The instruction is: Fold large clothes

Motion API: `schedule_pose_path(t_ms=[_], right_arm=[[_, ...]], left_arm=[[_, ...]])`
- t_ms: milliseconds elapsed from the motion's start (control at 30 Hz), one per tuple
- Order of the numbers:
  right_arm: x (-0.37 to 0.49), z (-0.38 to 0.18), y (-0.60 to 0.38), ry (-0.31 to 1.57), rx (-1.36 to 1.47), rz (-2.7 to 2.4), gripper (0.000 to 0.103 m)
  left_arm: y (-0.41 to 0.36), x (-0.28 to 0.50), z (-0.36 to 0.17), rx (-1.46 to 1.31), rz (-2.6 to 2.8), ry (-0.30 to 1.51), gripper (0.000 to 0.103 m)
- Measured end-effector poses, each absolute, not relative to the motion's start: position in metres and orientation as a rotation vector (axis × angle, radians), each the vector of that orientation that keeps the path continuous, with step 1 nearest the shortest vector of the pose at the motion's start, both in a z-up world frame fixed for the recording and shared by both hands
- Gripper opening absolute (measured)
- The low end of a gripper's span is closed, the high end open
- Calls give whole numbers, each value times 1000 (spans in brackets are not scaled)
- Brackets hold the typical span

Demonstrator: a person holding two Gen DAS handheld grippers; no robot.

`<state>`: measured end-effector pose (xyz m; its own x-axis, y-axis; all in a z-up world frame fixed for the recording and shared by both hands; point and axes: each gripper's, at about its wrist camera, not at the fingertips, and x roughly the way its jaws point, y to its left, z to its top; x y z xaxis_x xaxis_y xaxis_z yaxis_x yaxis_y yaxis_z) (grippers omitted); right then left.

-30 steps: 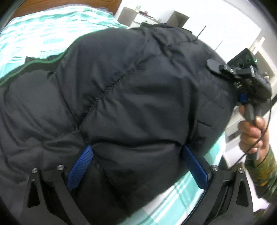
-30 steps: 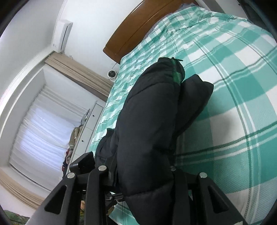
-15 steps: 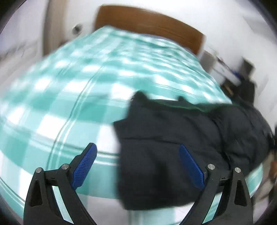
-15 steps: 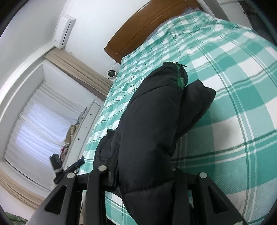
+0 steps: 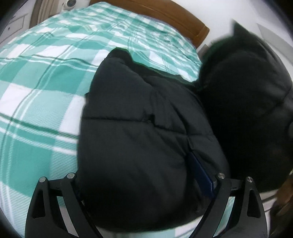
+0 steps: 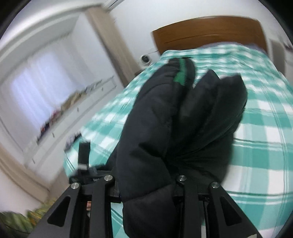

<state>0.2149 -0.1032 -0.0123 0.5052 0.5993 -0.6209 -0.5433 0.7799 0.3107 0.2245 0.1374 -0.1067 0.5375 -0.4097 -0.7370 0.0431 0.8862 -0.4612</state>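
A black puffer jacket (image 5: 137, 137) lies on the green-and-white checked bed (image 5: 36, 82). Its thick folded end bulges up between the fingers of my left gripper (image 5: 144, 183), whose jaws are closing. One blue pad (image 5: 201, 174) shows against the jacket's side; the other is hidden under the fabric. Another part of the jacket hangs raised and blurred at the upper right. In the right wrist view my right gripper (image 6: 146, 183) is shut on the jacket (image 6: 155, 128) and holds it off the bed (image 6: 265, 146). A green lining strip (image 6: 180, 76) shows at its far end.
A brown wooden headboard (image 5: 164, 14) (image 6: 210, 33) closes the far end of the bed. A curtained window (image 6: 36, 91) and a low white cabinet (image 6: 73, 119) run along the left wall. A camouflage sleeve (image 6: 14, 219) shows at the bottom left.
My left gripper swung off the jacket across the bed and now has a folded end between its fingers. My right gripper rose and rolled, still holding the jacket, and now faces the headboard.
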Motion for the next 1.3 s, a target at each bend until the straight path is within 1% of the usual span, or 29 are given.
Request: schedule_pose_path(t_ms=[100,200,300,400,567,733,933,967,1000,1033,1067,1133,1167,1200,1233,1267,1300], right_arm=[[200,-24,-64,749,-19,694,32],[188,-32,-45,721,-72,684,32],[180,-34,-42,694,-101,678,33],[177,-37,-43,671,-132,666,34],[166,-37,-34,628,-202,645,35],[155,-38,-25,596,-253,617,37],[155,-45,-7,535,-399,558,37],[153,-46,-6,524,-418,550,37],[152,-46,-5,516,-429,543,37],[151,-45,-4,509,-436,534,37],[152,-45,-6,506,-441,523,37],[154,-44,-11,506,-429,527,37],[153,-42,-11,509,-424,537,39],[151,-34,-7,523,-415,562,46],[148,-26,-11,540,-390,596,61],[145,-18,-16,546,-357,628,67],[139,-2,-29,555,-259,705,70]], left_arm=[[168,196,-85,-415,-218,953,91],[205,170,-46,-485,-217,867,91],[207,171,-13,-564,-367,806,92],[181,193,11,-565,-517,786,94],[117,245,35,-525,-772,865,95],[59,260,47,-323,-810,956,95],[5,263,43,-52,-689,1024,95],[-4,265,40,-18,-660,1036,88],[0,264,37,-3,-639,1045,75],[-2,267,33,21,-578,1067,44],[1,270,33,-1,-564,1075,36],[10,276,30,-43,-562,1070,26],[18,275,31,-62,-554,1057,23],[27,274,31,-76,-536,1049,22],[33,278,28,-83,-516,1046,21],[48,278,26,-94,-491,1045,21],[58,280,22,-107,-480,1047,21]])
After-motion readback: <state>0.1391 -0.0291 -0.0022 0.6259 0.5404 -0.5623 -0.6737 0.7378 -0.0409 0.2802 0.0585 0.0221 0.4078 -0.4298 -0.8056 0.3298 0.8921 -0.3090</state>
